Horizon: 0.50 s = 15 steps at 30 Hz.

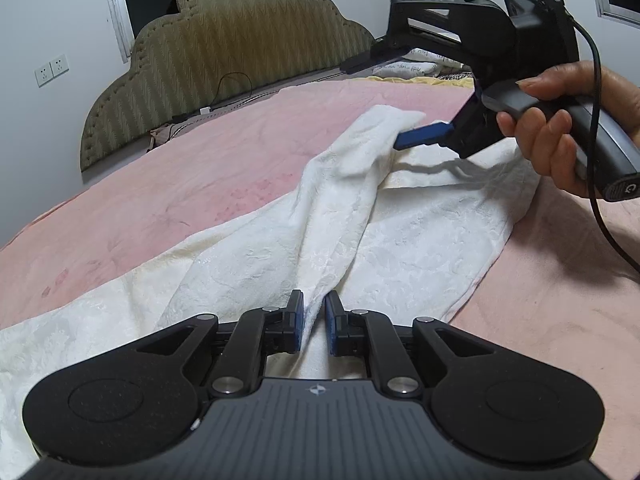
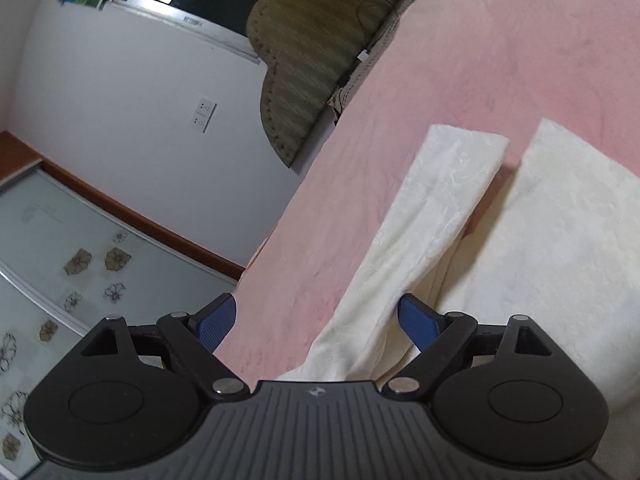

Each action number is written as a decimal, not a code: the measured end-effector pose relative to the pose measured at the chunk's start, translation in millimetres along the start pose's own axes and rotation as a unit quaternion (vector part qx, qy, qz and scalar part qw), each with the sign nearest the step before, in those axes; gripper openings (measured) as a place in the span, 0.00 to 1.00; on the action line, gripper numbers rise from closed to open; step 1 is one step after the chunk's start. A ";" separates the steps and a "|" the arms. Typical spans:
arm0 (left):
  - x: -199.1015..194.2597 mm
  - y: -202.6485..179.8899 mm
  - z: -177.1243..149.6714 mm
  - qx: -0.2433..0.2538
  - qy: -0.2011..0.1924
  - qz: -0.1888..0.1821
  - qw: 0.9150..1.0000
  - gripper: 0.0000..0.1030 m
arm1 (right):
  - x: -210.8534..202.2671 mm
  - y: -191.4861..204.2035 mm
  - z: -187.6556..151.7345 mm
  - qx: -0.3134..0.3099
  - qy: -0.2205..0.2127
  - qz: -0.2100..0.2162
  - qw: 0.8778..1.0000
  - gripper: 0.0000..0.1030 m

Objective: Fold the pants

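Cream-white textured pants (image 1: 400,240) lie spread on a pink blanket (image 1: 200,184). A raised fold of the cloth runs between the jaws of my left gripper (image 1: 314,320), which stand slightly apart and do not pinch it. In the right wrist view, the two pant legs (image 2: 440,220) point away from me. My right gripper (image 2: 316,312) is open wide and rolled sideways, with the nearer leg passing between its fingers. In the left wrist view, a hand (image 1: 560,120) holds that gripper over the far end of the pants, one blue finger (image 1: 420,136) beside a bunched edge.
A padded olive headboard (image 1: 224,48) stands behind the bed, with a black cable (image 1: 236,84) at its foot. Patterned pillows (image 1: 416,66) lie at the far right. The bed's edge (image 2: 280,220) drops to a tiled floor (image 2: 60,260) on the left.
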State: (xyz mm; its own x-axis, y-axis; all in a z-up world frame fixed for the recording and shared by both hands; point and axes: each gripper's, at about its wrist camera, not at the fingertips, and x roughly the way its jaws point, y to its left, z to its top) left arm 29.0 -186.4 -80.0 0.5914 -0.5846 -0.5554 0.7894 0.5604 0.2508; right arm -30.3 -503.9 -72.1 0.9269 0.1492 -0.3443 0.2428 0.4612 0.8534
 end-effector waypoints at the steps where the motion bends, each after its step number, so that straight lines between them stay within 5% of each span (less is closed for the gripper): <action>1: 0.0 -0.2 0.1 0.000 0.000 0.000 1.000 0.21 | 3.0 -0.3 1.7 -0.003 0.000 -0.007 1.000 0.87; 7: -0.5 0.2 0.2 -0.002 0.000 -0.001 1.000 0.21 | 17.7 -14.0 20.3 -0.012 -0.052 -0.061 0.997 0.85; 11: -0.1 -2.1 0.4 0.008 0.000 0.003 1.000 0.21 | 23.1 -26.4 26.5 0.003 -0.054 -0.085 0.995 0.22; 15: 0.8 -13.5 1.1 0.049 -0.004 0.019 0.999 0.22 | 12.7 -26.8 23.6 0.003 -0.070 -0.073 0.995 0.09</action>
State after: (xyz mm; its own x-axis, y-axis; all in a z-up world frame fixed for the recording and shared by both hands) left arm 19.0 -195.1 -82.9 0.6230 -0.5688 -0.5371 0.7779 0.5229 0.3485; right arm -18.3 -535.0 -90.1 0.9126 -0.0425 -0.4067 0.3784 0.4646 0.8006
